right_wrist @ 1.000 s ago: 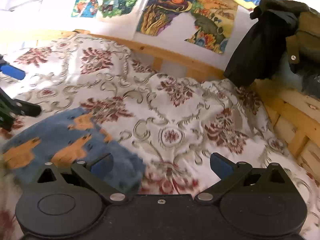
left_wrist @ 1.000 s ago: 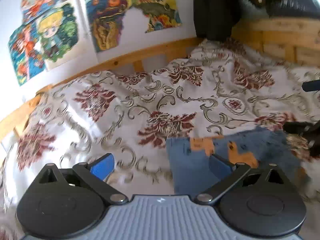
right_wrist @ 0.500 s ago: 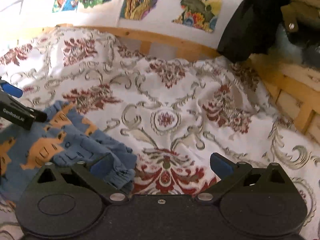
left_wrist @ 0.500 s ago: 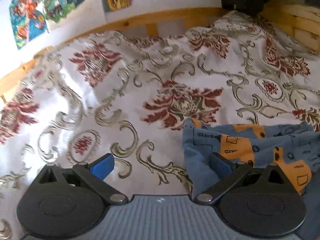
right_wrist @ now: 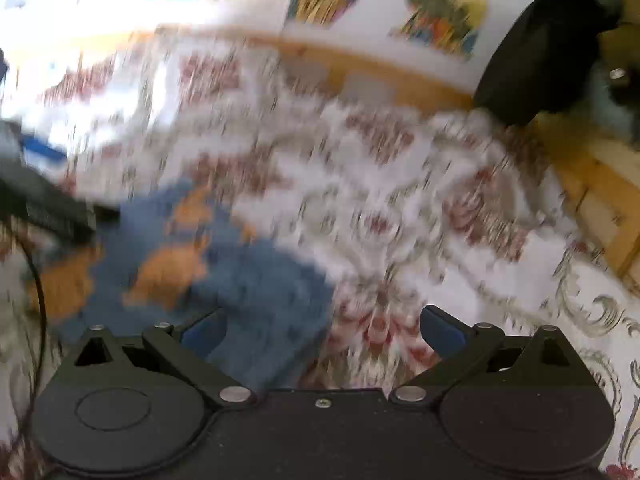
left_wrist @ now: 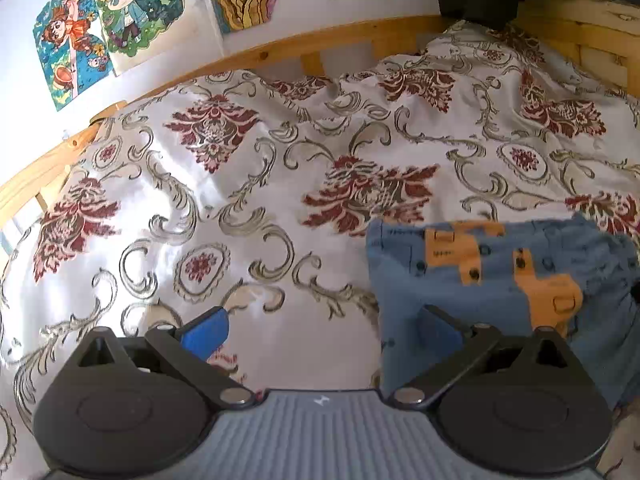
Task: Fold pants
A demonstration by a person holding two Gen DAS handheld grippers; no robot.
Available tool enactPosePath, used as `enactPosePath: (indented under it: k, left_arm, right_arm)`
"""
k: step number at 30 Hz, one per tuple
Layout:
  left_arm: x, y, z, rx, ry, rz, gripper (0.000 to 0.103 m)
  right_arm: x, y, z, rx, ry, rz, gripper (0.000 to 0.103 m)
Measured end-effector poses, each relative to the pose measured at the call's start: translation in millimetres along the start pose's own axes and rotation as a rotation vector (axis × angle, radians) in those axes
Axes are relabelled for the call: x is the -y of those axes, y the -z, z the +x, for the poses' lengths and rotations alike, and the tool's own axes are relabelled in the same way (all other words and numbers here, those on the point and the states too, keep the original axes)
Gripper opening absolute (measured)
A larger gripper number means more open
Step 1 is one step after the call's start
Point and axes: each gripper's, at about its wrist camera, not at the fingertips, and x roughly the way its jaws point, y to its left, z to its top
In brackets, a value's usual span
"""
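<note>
Small blue pants [left_wrist: 500,280] with orange prints lie in a folded bundle on the floral bedspread [left_wrist: 260,200]. My left gripper [left_wrist: 322,330] is open just above the bed, its right finger over the pants' left edge and its left finger over bare spread. In the blurred right wrist view the pants [right_wrist: 224,272] sit at lower left, and my right gripper [right_wrist: 322,328] is open with its left finger over their right end. Neither gripper holds any cloth. The left gripper's body [right_wrist: 44,204] shows at the left edge of that view.
A wooden bed rail [left_wrist: 320,40] runs along the far side under wall posters [left_wrist: 120,28]. Dark clothing [right_wrist: 548,40] hangs over the bed frame at the right. Wooden slats [right_wrist: 596,200] close off the right side.
Both grippers have stayed open. The left view has shifted back and up a little from the pants. The right gripper is moving fast now, blurring its view, with the pants still at lower left.
</note>
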Motion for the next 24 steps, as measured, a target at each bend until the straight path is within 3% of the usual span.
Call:
enactPosePath:
  k: [2,5,8,12,14,19,24]
  left_arm:
    - [-1,8,-2,0.006,-0.001,-0.001,0.103]
    - [-5,22,-10,0.019,0.004,0.003,0.103]
    - [-16,38,-22,0.004,0.024,-0.011,0.103]
    - [-35,49,-34,-0.055,0.008,-0.009,0.103]
    - [-44,48,-38,-0.088,-0.001,-0.008,0.103]
    - [-59,25,-41,-0.094,0.087,-0.109,0.103]
    - [-52,-2,-8,-0.168,0.278,-0.23,0.103]
  right_arm:
    - [-4,7,7,-0.095,-0.005,-0.054,0.102]
    - [6,13,0,-0.141,-0.066,-0.018,0.102]
    - [18,11,-12,-0.142,-0.077,0.012,0.102]
    - [32,11,-20,-0.121,0.027,-0.054,0.102]
    - [48,12,-19,-0.114,0.031,-0.01,0.102]
    - [82,14,-14,-0.098,-0.149,0.264,0.102]
    - [97,12,8,-0.055,-0.493,0.501,0.102]
